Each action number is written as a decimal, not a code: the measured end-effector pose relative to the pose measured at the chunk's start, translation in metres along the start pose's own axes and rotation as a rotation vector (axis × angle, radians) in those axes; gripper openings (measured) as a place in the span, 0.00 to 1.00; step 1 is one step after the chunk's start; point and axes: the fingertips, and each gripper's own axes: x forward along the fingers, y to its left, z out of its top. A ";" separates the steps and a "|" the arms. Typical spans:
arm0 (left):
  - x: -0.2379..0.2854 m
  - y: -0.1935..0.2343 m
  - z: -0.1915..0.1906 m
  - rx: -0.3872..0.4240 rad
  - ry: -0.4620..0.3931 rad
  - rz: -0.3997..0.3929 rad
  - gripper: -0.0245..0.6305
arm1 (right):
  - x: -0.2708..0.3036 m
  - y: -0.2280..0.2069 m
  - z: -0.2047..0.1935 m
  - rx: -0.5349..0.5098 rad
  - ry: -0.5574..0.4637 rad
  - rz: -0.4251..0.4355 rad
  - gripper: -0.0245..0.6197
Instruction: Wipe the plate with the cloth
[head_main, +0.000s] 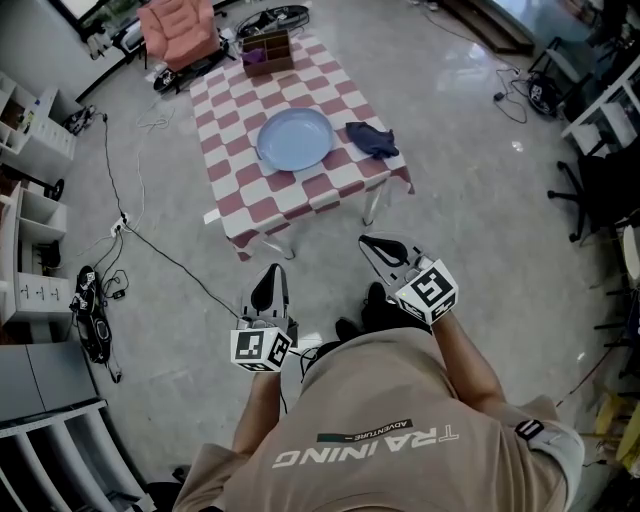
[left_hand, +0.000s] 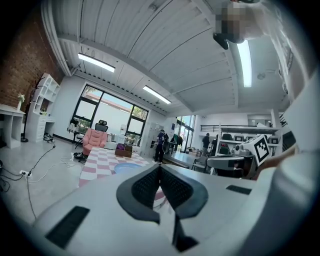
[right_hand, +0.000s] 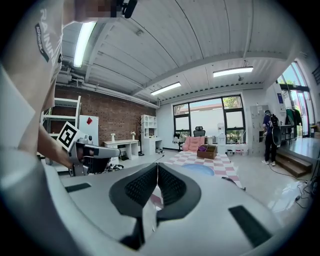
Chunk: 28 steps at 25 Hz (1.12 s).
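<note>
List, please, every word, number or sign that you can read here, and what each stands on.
"TRAINING": large white print on the person's shirt, upside down in the head view.
"ADVENTURE": small dark label just above it.
Marker cubes: square patterns only, no letters.
Nothing else is readable.

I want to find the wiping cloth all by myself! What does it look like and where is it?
Find the low table with the red-and-white checked cover. A round light-blue plate lies in its middle, and the cloth is just right of it in the head view. It is the only dark-blue, crumpled, soft thing there.
</note>
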 end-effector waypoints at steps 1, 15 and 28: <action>0.003 0.002 -0.001 -0.006 0.001 0.003 0.06 | 0.004 -0.002 0.001 -0.001 0.000 0.007 0.06; 0.104 0.024 0.027 0.044 -0.011 0.056 0.06 | 0.083 -0.093 0.030 -0.030 -0.061 0.107 0.06; 0.194 0.022 0.033 0.131 0.005 0.092 0.06 | 0.122 -0.169 0.028 0.022 -0.079 0.193 0.06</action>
